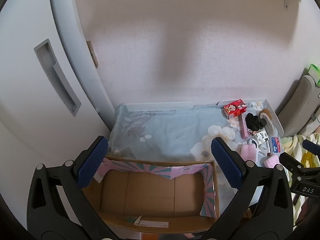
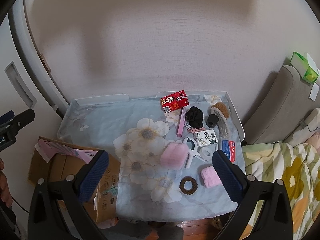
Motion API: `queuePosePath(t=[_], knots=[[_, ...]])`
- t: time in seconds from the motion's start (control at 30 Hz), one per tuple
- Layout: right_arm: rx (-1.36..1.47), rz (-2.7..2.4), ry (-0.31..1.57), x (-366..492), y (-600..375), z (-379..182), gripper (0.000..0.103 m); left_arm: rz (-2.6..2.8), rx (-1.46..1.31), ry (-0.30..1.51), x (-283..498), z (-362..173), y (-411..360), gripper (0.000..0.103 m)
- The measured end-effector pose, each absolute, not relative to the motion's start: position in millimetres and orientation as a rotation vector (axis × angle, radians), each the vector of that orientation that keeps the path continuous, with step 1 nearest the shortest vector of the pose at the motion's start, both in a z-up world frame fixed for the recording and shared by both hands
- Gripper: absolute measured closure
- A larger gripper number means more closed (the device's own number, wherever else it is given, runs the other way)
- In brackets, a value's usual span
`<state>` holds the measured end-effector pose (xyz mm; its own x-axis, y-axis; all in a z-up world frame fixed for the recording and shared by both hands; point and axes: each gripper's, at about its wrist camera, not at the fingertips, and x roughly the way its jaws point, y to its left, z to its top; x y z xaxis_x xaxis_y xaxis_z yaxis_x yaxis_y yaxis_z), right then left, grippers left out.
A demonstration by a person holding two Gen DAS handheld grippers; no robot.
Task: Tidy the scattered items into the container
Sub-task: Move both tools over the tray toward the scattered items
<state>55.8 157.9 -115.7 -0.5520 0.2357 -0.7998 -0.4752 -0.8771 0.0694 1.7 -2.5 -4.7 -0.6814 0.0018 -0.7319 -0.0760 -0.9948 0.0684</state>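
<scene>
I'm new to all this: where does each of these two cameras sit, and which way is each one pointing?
Left wrist view: sits on the left gripper, angled down over the empty cardboard box; its own two open blue-padded fingers show, and the right gripper at the right edge.
Right wrist view: sits on the right gripper, angled down at the floral cloth and its scattered items; its open fingers show, the left gripper and part of a hand at the left edge.
Shared: the box, the cloth, the red carton, the black scrunchie.

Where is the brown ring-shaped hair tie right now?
In the right wrist view the brown hair tie lies flat on the floral cloth, near its front edge, just left of the small pink fluffy item.
</scene>
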Motion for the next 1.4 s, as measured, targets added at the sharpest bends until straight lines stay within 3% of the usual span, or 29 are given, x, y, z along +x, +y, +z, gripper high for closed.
queuePosePath(t=[0.93,1.4], knots=[[-1.11,2.419,0.414,87.2,174.6,-102.3,0.0,2.72,-1.215,0.11,-10.5,-1.1,25.6,0.0],[-1.098,2.352,0.487,121.1,204.3,-113.7,0.0,2.549,-1.276,0.186,-52.2,-10.2,110.7,0.0]])
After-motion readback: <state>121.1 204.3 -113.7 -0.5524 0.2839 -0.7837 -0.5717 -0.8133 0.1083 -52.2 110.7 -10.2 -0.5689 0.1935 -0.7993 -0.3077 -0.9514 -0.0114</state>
